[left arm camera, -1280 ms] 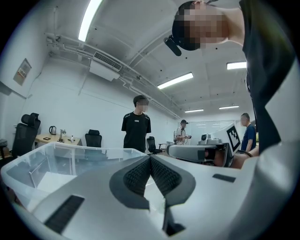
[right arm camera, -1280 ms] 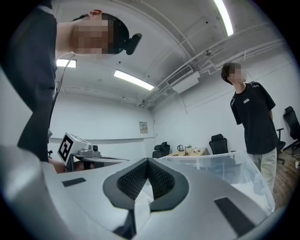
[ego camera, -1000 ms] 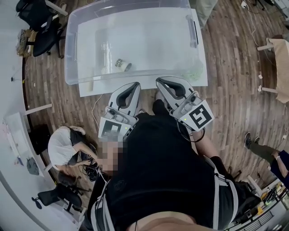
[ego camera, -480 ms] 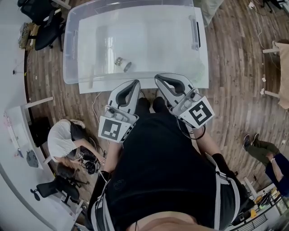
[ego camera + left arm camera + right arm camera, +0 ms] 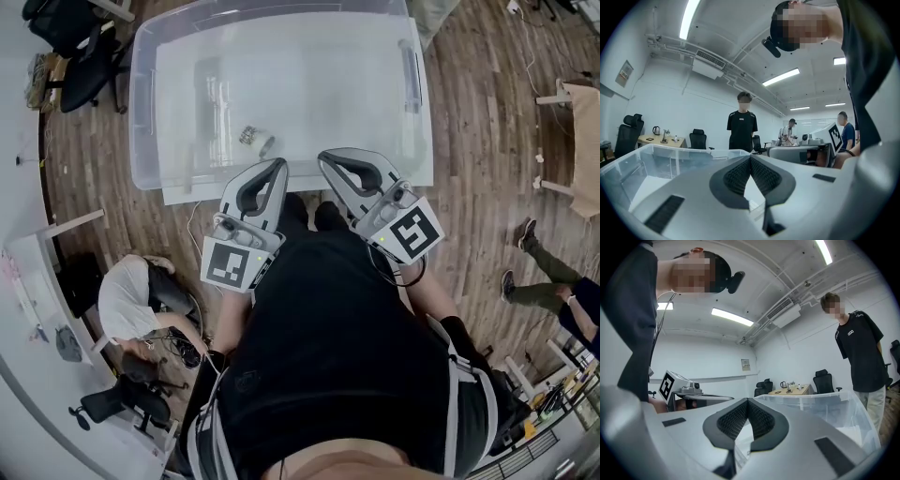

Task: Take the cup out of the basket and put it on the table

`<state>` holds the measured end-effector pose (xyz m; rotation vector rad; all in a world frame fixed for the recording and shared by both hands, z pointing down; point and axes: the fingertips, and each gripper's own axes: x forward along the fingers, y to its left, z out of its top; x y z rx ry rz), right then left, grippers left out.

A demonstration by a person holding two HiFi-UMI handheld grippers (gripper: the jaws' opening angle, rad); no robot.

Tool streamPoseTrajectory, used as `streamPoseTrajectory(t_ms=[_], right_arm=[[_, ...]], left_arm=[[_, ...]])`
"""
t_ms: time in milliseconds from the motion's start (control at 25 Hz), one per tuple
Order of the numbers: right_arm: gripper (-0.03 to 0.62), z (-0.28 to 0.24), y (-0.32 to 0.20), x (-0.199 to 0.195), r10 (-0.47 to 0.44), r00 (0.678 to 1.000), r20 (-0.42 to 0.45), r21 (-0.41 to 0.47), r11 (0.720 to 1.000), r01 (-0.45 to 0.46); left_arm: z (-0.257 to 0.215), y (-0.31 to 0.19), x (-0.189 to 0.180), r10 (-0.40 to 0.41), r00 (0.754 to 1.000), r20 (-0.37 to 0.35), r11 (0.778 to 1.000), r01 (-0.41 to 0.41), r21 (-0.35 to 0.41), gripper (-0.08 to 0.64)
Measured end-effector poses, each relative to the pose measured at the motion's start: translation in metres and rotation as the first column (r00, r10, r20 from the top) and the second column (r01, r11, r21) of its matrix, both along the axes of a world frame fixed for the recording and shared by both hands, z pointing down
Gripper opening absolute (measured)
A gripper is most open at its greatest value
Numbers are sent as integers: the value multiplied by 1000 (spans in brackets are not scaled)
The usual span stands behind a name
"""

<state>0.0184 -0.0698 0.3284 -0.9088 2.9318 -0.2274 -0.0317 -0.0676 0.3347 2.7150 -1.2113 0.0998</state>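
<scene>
A small clear cup [image 5: 255,139] lies on its side on the floor of the big clear plastic basket [image 5: 141,112], near its front wall. The basket stands on a white table [image 5: 195,192]. My left gripper [image 5: 279,164] and right gripper [image 5: 323,157] are held side by side close to my body, tips at the table's near edge, just short of the basket's front wall. Both are shut with nothing between the jaws, as the left gripper view [image 5: 750,157] and the right gripper view [image 5: 747,400] show. The cup is hidden in both gripper views.
A person in a black shirt [image 5: 742,126] stands beyond the basket's far side. Someone crouches on the wooden floor [image 5: 131,300] at my left, and another person's legs [image 5: 539,281] show at the right. Office chairs [image 5: 70,42] stand at the back left.
Both grippers stay shut and have crept slightly toward the basket. The person at the right has stepped across the floor. The cup has not moved.
</scene>
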Motion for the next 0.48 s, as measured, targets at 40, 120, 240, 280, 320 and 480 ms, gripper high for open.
streamPoseTrajectory(t_ms=[40,120,240,280,320,480], right_arm=[[17,-1,-4,-3,7,1000,4,4,1000,-7],[17,-3,-10,-10,22,1000,4,4,1000,-22],[17,-2,-20,-24,47,999,-27,2,999,-47],[17,-2,-23,-30,50,998,-32,4,999,-50],[17,-4,-26,-36,53,998,-33,7,999,-53],[17,-3,-35,-57,83,995,-55,13,997,-82]], left_arm=[[-1,-4,-3,7,1000,1,1000,-7,2,18],[-6,-13,-10,17,1000,-11,1000,-17,18,18],[-18,-24,-22,47,997,-55,996,-43,72,18],[-15,-27,-28,53,998,-38,997,-50,61,18],[-12,-29,-35,56,998,-16,997,-55,47,18],[-9,-40,-59,72,997,18,997,-73,20,18]])
